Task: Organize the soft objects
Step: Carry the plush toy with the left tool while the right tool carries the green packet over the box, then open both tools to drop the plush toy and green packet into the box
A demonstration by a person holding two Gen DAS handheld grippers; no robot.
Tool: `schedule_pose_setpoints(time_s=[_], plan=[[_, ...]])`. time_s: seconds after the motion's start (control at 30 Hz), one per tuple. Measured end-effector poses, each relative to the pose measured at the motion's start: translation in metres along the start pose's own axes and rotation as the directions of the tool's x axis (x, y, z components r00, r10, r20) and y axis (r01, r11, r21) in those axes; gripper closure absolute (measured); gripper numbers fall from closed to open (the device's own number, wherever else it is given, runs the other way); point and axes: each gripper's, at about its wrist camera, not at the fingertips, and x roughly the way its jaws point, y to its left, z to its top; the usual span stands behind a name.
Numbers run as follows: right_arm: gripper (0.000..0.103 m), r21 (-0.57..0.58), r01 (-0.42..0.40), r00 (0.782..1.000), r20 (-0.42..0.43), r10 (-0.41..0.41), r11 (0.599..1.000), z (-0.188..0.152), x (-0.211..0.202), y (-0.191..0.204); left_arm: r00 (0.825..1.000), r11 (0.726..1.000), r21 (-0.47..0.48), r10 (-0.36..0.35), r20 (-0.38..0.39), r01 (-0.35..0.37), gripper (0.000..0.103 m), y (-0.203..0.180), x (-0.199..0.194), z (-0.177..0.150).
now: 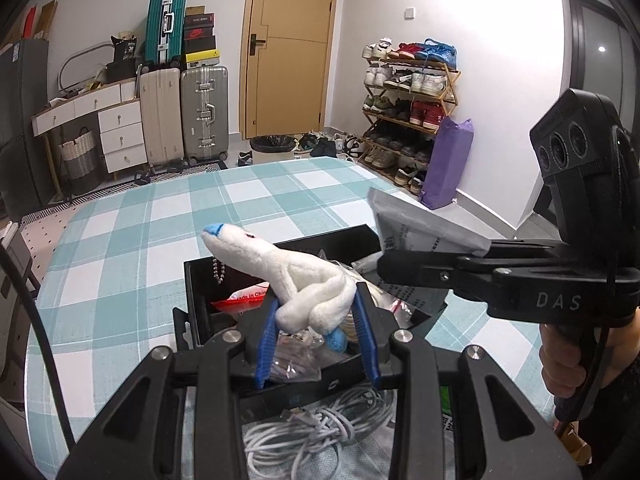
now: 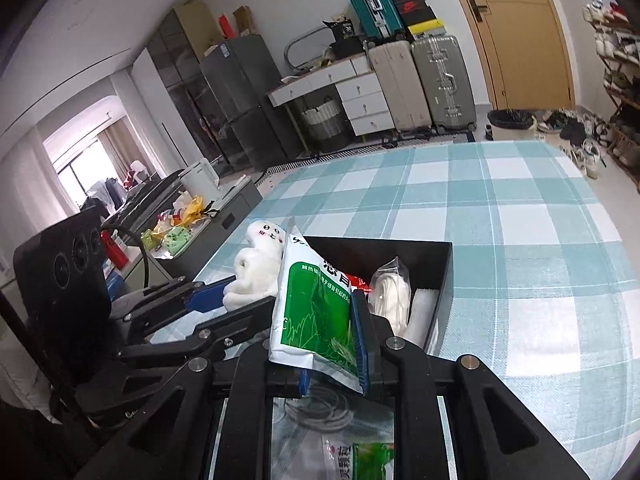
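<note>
Right now both grippers carry something above the open black box [image 1: 280, 256] standing on the checked surface [image 1: 120, 240]. The left gripper [image 1: 316, 316] has its jaws closed on a white plush toy [image 1: 288, 276], pinched low on its coiled body so that the long neck and blue-tipped head stick up and forward, unsupported. The right gripper [image 2: 328, 344] has its jaws closed on a green-and-white sachet [image 2: 312, 304], held near its lower edge and standing almost upright. The likeliest trouble is the plush: the hold sits on soft stuffing, so a quick swing could let it squirm loose and drop onto the loose packets in the box or the white cable [image 1: 304, 432] coiled in front of it. The sachet is slick and thin, and could slide out or fold over. The two tools are also close, the right one crossing just beside the plush, so a careless turn might knock them together. Both grippers point forward and slope downward toward the box; whether the sachet's corner touches the plush is hard to tell.
</note>
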Motion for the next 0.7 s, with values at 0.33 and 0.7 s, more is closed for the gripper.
schedule_pose_setpoints(time_s=[0.33,0.7], plan=[[0.086,0.068,0.022,0.999,-0.04,-0.019,0.997,0.008,0.033,-0.017,0.999,1.0,0.002,-0.011,-0.047,0.011,0.069,0.003,0.021,-0.003],[0.086,0.08,0.037,0.995,-0.092,-0.029,0.996,0.011,0.06,-0.025,0.997,1.0,0.024,-0.015,-0.075,0.017,0.069,0.006,0.035,-0.007]])
